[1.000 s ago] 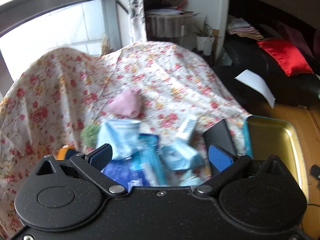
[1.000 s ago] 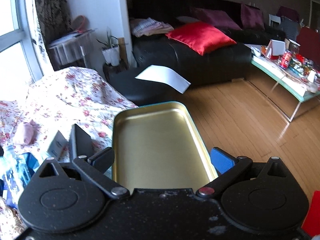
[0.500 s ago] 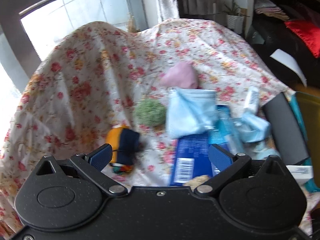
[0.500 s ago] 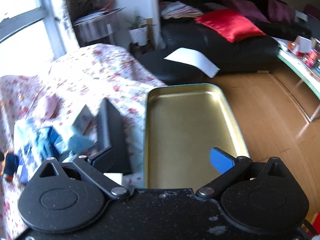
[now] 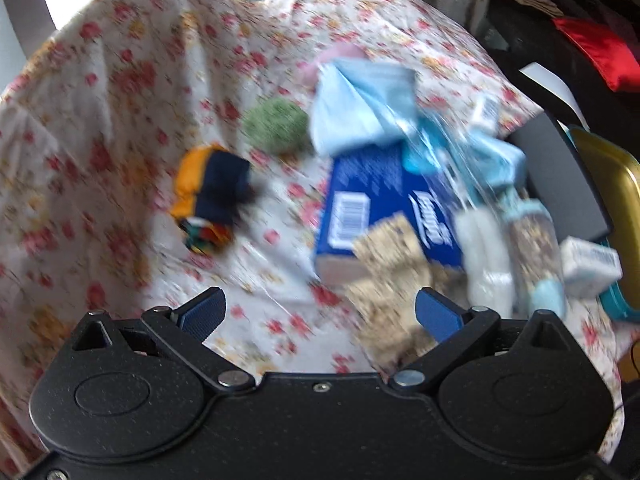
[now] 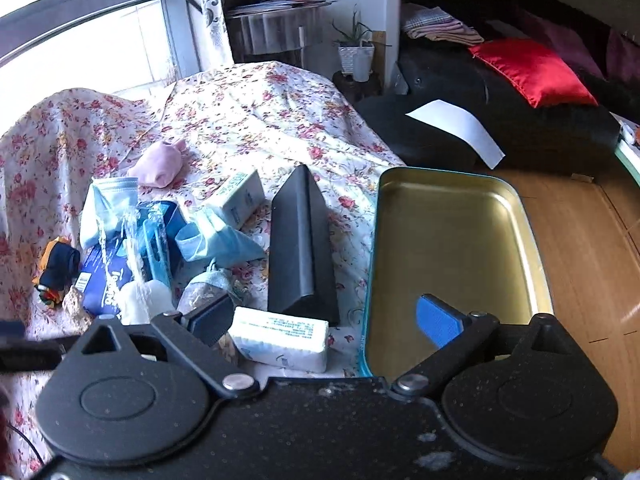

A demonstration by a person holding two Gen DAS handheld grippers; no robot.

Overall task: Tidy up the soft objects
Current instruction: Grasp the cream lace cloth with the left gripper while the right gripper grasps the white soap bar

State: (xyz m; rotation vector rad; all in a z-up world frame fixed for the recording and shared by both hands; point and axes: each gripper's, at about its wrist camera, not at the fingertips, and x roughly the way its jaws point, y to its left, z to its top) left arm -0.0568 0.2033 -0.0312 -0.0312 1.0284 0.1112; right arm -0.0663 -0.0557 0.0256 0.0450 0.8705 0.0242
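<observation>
**Both grippers swing toward the pile; nothing picked yet**

Left wrist view. Since a second ago the view has dropped and slid left across the floral cloth (image 5: 120,128): the orange-and-navy knit bundle (image 5: 212,196) and the green fuzzy ball (image 5: 276,126), then near the bottom edge, now sit mid-frame, while the gold tin (image 5: 612,200) is cut to a sliver at far right. The left gripper (image 5: 320,314) is spread wide, nothing between its pads. The frame is motion-blurred. We read this as an approach to the soft items, no grasp begun. The blue tissue pack (image 5: 376,208) is a squashy rectangle in glossy film; a pale blue mask (image 5: 360,108) lies crumpled behind it.

Right wrist view. The view has swung left: the pile now fills the left half. The right gripper (image 6: 328,322) has its jaws closing slightly, empty. The tin (image 6: 452,208) is rigid metal, shallow, round-cornered, empty. A white wrapped pack (image 6: 282,344) lies nearest; a pink pouch (image 6: 158,164) lies far left; a matte black wedge (image 6: 300,240) stands beside the tin.
</observation>
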